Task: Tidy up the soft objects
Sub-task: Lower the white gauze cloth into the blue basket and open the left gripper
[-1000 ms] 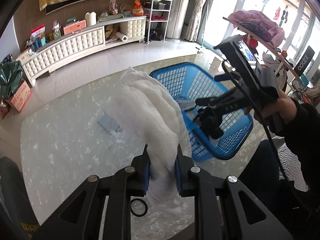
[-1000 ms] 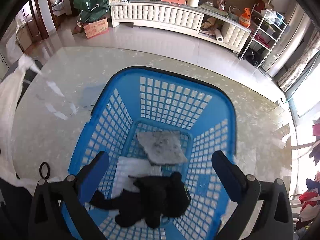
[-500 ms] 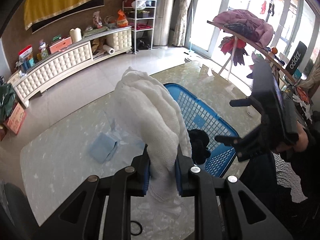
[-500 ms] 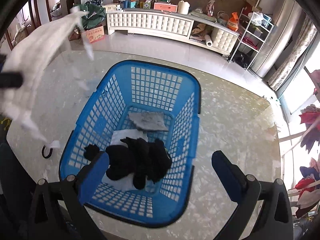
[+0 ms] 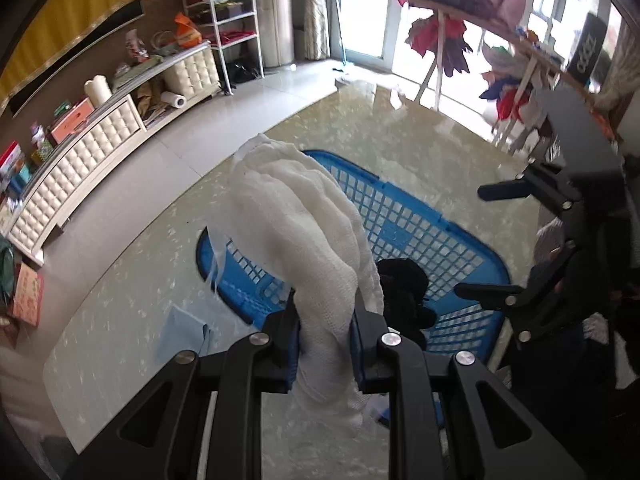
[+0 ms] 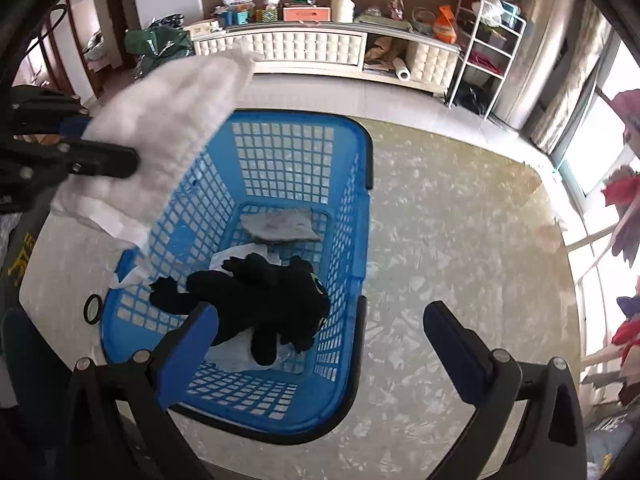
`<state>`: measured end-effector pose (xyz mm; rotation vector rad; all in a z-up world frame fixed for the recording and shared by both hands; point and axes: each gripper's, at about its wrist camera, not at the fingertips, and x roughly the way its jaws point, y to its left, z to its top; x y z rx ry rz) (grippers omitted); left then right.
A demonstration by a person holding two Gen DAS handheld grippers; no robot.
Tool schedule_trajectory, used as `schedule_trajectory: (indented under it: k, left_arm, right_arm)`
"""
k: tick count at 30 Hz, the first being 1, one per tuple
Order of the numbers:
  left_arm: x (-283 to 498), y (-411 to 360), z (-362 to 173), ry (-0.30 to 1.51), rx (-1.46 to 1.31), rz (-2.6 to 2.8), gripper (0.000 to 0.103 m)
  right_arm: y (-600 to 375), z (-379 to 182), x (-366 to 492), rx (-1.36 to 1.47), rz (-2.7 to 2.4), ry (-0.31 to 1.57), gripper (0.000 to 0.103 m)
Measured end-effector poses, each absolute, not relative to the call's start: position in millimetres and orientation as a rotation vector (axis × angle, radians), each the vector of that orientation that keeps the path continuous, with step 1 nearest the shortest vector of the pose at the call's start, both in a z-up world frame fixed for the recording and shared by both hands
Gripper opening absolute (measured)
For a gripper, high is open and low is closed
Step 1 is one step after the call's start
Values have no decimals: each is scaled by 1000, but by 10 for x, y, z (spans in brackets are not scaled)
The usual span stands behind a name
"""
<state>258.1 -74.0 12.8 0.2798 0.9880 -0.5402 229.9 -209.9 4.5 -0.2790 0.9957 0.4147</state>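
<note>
White cloth [image 5: 304, 240] now over blue basket [image 6: 352, 184] holding black plush [image 6: 264, 300].

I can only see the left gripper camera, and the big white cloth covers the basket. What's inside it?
Observer: A black plush toy lies in the blue basket.
Operator: Anything else in there?
Observer: Yes, a grey cloth lies flat near the far end.
Operator: Is the other gripper holding something?
Observer: No, the right gripper is open and empty, while the left gripper grips the white cloth.
</note>
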Motion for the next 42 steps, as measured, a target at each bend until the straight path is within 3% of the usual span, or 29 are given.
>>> schedule_trajectory:
  k: [20,34,37,42]
  left_arm:
    - [3247,-1175,-755,1133,513,-632,19]
    - [3309,-1280,-912,1162,595,-627,22]
    - [3294,-1314,-887,1156,609,-622,27]
    - [3186,-1313,-786,1124,623,-603,55]
  right_arm:
    - [-2350,-196,2602,-143,320,1011,103]
    - [-2359,-219,2649,-103,326,1033,103]
    - [-2368,-197,2640,-98,326,1032,103]
    - [-2403,-197,2634,-90,320,1031,103]
